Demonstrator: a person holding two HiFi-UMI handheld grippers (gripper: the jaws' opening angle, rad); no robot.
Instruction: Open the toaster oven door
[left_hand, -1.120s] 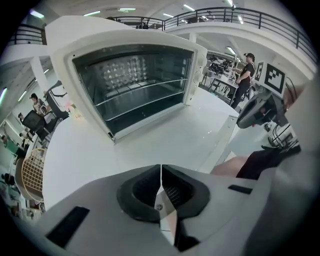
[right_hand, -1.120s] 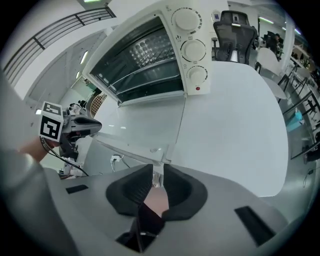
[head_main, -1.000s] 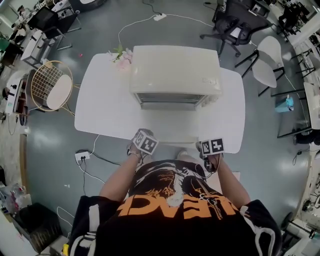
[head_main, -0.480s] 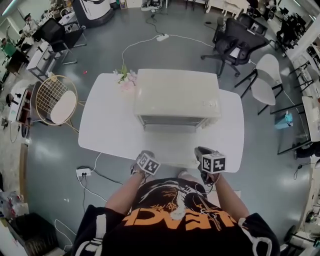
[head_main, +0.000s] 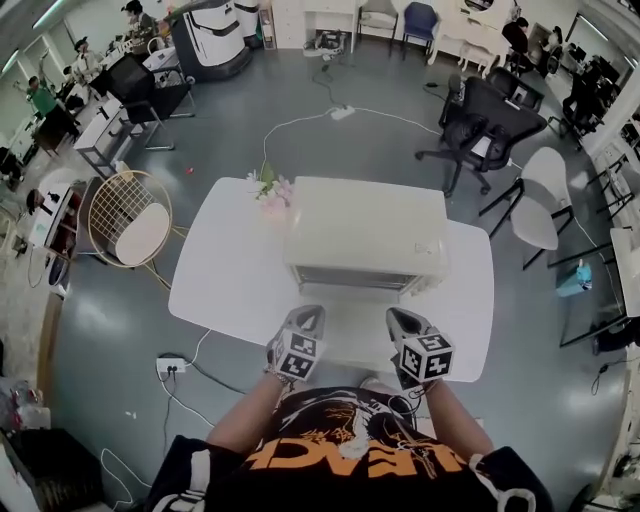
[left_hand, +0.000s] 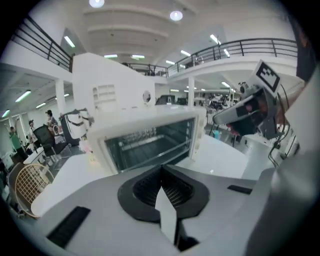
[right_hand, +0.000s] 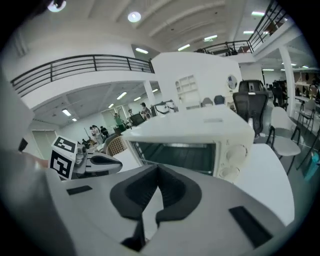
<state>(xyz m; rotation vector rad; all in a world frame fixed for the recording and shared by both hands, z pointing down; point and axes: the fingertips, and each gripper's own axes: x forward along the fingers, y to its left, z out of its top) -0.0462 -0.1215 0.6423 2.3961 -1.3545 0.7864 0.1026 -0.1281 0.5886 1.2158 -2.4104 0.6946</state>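
Observation:
A cream toaster oven (head_main: 365, 235) stands mid-table on the white table (head_main: 225, 270), its front toward me. Its dark glass door (left_hand: 150, 142) looks closed, and racks show through the glass. In the right gripper view the door (right_hand: 177, 155) has two knobs (right_hand: 235, 155) to its right. My left gripper (head_main: 311, 314) and right gripper (head_main: 397, 315) hover side by side over the table's front edge, short of the oven and pointing at it. The left gripper (left_hand: 161, 167) is shut and holds nothing. The right gripper (right_hand: 158, 167) is also shut and holds nothing.
A small bunch of flowers (head_main: 272, 190) sits by the oven's back left corner. A wire chair (head_main: 130, 215) stands left of the table. A black office chair (head_main: 480, 130) and a white chair (head_main: 545, 195) stand to the right. A power strip (head_main: 170, 366) lies on the floor.
Both grippers have risen and moved forward over the table's front edge, now pointing at the oven. The head view has tilted up, showing more of the room.

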